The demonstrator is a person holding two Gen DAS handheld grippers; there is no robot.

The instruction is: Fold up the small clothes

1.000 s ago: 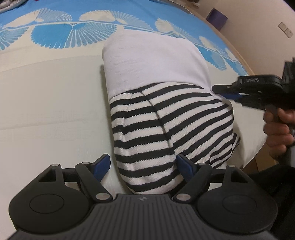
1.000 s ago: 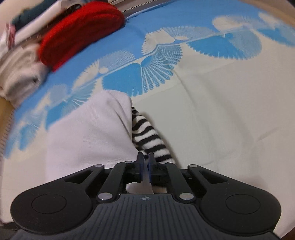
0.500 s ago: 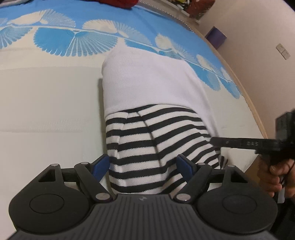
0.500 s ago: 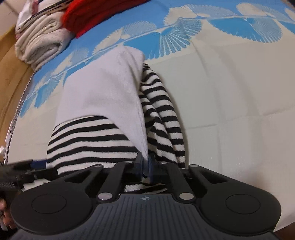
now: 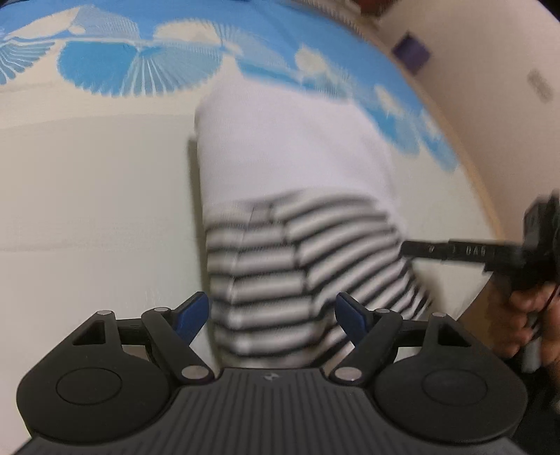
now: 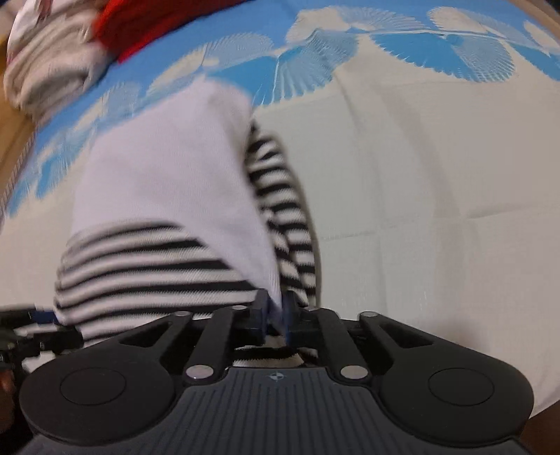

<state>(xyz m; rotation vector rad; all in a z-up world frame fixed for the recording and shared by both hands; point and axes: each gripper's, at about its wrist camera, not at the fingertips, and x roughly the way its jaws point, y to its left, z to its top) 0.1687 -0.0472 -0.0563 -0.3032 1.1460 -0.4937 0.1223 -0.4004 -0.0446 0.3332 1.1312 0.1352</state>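
A small garment [image 5: 297,157], white with a black-and-white striped part, lies folded on the bedspread [image 5: 87,192]. My left gripper [image 5: 273,311] is open, its blue pads either side of the striped near end and not touching it. In the left wrist view my right gripper [image 5: 407,250] reaches in from the right at the garment's edge, held by a hand [image 5: 525,315]. In the right wrist view the right gripper [image 6: 274,311] has its jaws opening. The garment's [image 6: 157,175] white folded edge is still between the pads, which have parted from it.
The bedspread [image 6: 437,175] is cream with a blue fan-patterned band at the far side. A red garment [image 6: 157,21] and a stack of pale folded cloths [image 6: 45,70] lie at the far left. A wooden bed edge [image 6: 10,140] runs beside them. A wall [image 5: 507,52] stands to the right.
The right gripper carried the white edge across and down onto the striped part, then its pads drew slightly apart. The left gripper shifted back a little and stayed open.
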